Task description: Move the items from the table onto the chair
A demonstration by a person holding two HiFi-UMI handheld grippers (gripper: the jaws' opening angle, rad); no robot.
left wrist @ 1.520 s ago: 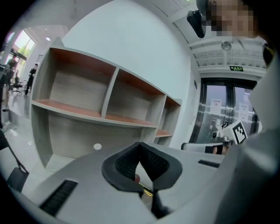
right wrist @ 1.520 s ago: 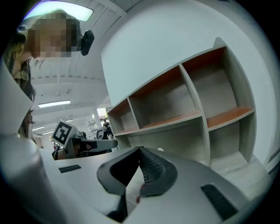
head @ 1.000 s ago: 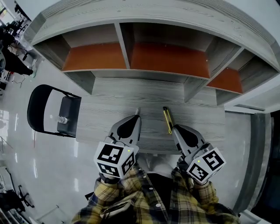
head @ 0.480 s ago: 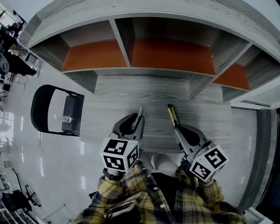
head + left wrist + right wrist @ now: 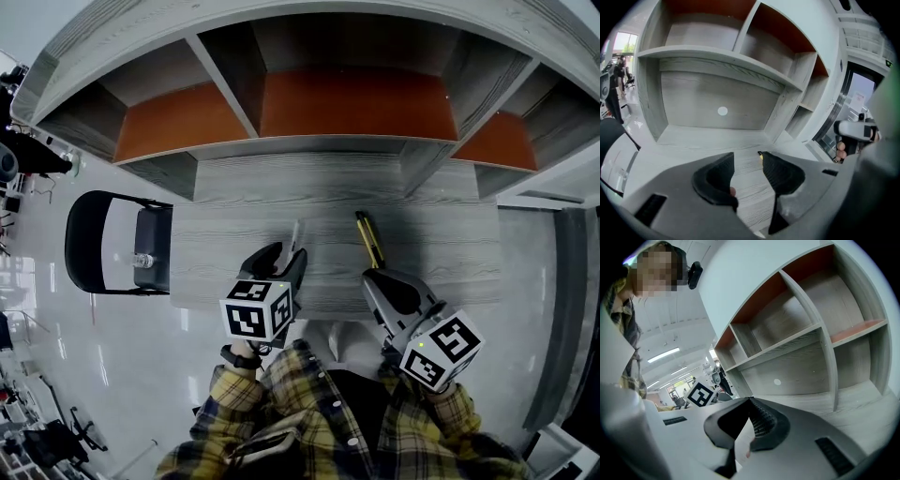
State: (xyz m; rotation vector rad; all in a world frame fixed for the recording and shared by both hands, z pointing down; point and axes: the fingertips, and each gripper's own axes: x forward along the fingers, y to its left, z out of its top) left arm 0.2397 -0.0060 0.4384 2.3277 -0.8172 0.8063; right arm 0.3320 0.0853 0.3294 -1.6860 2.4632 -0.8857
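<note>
Grey wood-grain worktop (image 5: 422, 253) carries two slender things: a pale item (image 5: 297, 234) just ahead of the left gripper (image 5: 291, 261), whose jaws have just been opening and stand apart over bare wood, and a yellow-and-black item (image 5: 367, 239) before the right gripper (image 5: 375, 278) — jaws closed, empty. One bottle (image 5: 141, 257) sits on the single chair (image 5: 80, 234); the pale item's kind is unclear.

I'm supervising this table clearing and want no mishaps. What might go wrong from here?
1. The left hand-held gripper, whose jaws have just been opening with nothing between them, hangs by a thin white stick lying flat; it may roll away when pinched.
2. The shut right hand-held gripper sits behind the yellow tool and might nudge it.
3. A bottle already sits on the chair; new items might topple it.
</note>
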